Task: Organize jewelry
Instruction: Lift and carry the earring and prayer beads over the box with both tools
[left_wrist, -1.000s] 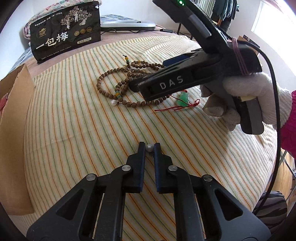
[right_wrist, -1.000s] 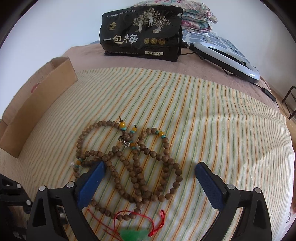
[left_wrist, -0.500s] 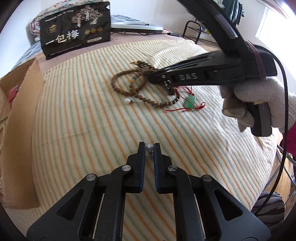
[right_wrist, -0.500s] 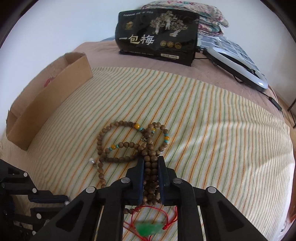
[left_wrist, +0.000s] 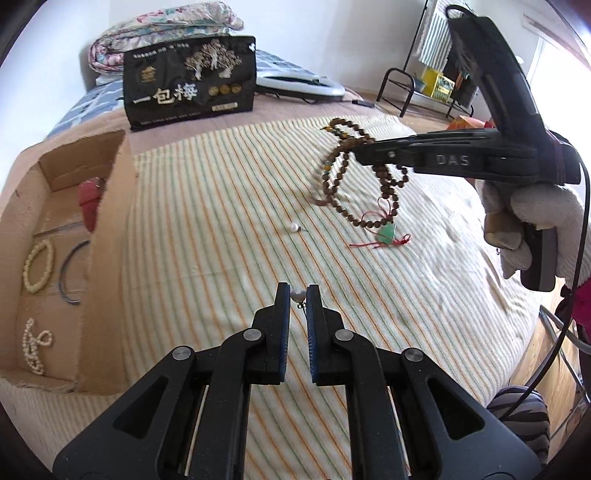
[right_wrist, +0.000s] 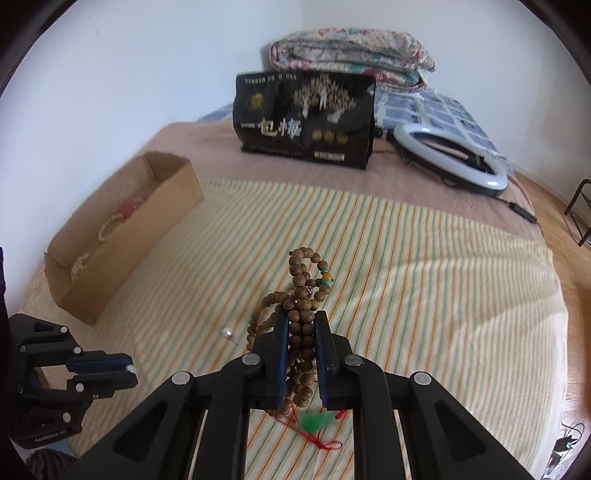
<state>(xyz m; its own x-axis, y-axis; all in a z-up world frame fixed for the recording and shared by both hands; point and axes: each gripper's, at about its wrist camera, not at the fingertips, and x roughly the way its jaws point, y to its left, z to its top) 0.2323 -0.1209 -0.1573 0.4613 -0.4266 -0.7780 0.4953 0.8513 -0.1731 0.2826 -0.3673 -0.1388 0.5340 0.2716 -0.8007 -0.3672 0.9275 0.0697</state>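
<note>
My left gripper (left_wrist: 297, 292) is shut on a small pearl earring (left_wrist: 297, 295), held above the striped cloth; it also shows in the right wrist view (right_wrist: 130, 368). My right gripper (right_wrist: 301, 320) is shut on a bundle of brown wooden bead strands (right_wrist: 303, 291) and holds it lifted off the cloth; in the left wrist view the beads (left_wrist: 345, 173) hang from it. A green pendant on red cord (left_wrist: 387, 232) dangles below them. A second pearl earring (left_wrist: 293, 228) lies loose on the cloth. The cardboard box (left_wrist: 107, 258) at left holds pearl and bead bracelets.
A black snack bag (left_wrist: 190, 83) stands at the back, with folded quilts (right_wrist: 351, 55) behind it and a ring light (right_wrist: 450, 162) to its right. The striped cloth (left_wrist: 221, 206) covers the bed. A black metal rack (left_wrist: 399, 88) stands beyond the bed.
My right gripper closed on the wooden beads and lifted them off the cloth. One pearl earring stayed behind on the cloth. My left gripper swung left toward the box, still gripping its earring.
</note>
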